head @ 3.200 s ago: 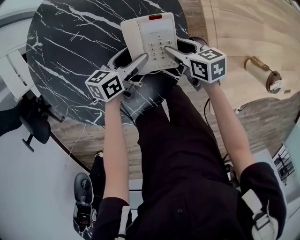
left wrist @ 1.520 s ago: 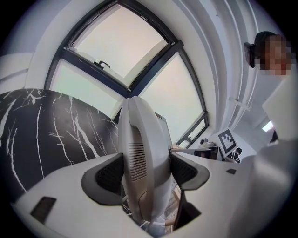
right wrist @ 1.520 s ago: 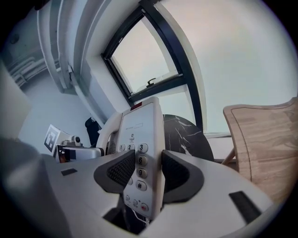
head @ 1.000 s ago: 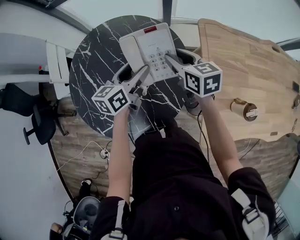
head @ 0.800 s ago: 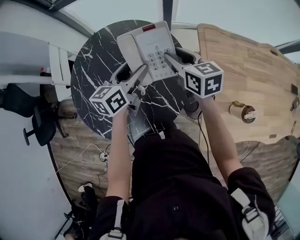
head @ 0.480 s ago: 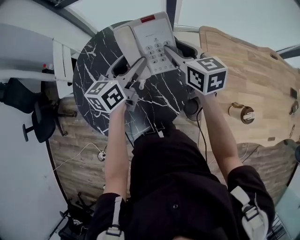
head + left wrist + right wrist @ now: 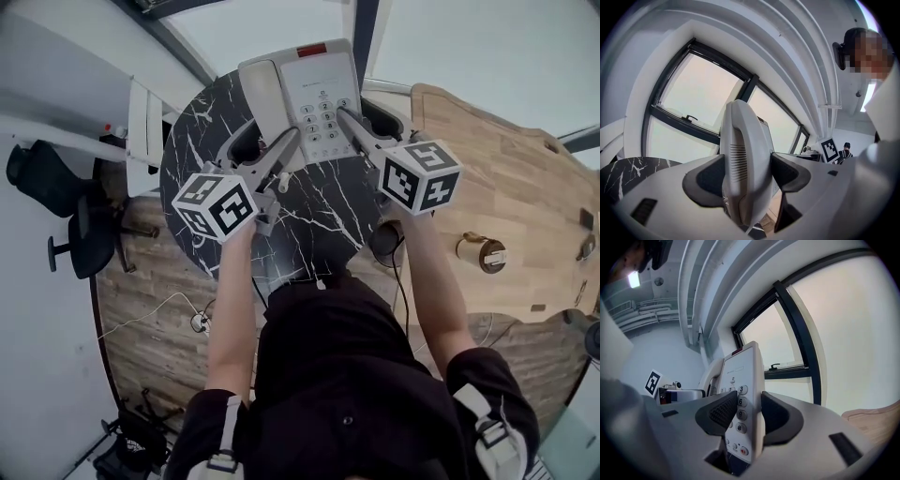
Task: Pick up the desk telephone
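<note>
A white desk telephone [image 7: 314, 89] with a red strip at its top hangs in the air above the round black marble table [image 7: 319, 216]. My left gripper [image 7: 275, 155] is shut on its left side, with the pads pressed on the handset [image 7: 745, 159]. My right gripper [image 7: 354, 127] is shut on the right side, clamping the edge of the keypad [image 7: 739, 401]. In the left gripper view the jaws [image 7: 747, 176] squeeze the handset from both sides. The right gripper [image 7: 749, 411] shows the same squeeze on the keypad edge. Both point roughly level, towards a large window.
A light wooden table [image 7: 506, 187] stands at the right with a small cylindrical thing [image 7: 478, 251] on it. To the left are a black office chair [image 7: 56, 216] and a white rack [image 7: 141, 122]. A cable [image 7: 178, 305] lies on the wooden floor.
Both grippers have risen together with the telephone held between them. The marble table has dropped farther below, and more of the window and room shows.
</note>
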The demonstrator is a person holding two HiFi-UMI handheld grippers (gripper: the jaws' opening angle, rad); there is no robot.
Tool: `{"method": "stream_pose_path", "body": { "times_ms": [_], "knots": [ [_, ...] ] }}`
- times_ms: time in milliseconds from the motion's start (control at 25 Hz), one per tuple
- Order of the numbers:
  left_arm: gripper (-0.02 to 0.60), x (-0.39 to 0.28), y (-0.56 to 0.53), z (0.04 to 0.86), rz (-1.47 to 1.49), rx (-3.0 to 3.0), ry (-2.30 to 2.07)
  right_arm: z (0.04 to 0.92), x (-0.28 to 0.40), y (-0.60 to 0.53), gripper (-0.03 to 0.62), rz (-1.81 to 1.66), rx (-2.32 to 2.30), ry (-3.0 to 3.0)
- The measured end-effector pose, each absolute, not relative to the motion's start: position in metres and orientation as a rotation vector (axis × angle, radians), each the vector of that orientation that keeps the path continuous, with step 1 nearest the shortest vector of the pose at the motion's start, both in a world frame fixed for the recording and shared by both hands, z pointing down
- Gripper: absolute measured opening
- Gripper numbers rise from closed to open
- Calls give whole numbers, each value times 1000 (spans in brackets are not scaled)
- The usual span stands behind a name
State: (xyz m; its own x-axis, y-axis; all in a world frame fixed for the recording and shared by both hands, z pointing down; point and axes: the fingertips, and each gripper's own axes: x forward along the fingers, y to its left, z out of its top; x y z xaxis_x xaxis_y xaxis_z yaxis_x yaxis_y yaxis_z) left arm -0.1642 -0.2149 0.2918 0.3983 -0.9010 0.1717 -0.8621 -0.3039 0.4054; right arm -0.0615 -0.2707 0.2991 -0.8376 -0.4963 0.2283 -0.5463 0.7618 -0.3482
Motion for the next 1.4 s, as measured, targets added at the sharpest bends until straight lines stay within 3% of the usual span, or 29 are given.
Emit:
{"method": "stream_pose_path", "body": {
  "times_ms": [1400],
  "knots": [
    [321,-157,-214,289,-98,2240,-1520,297,-54,-269,172,583,865,-2827]
  ]
}}
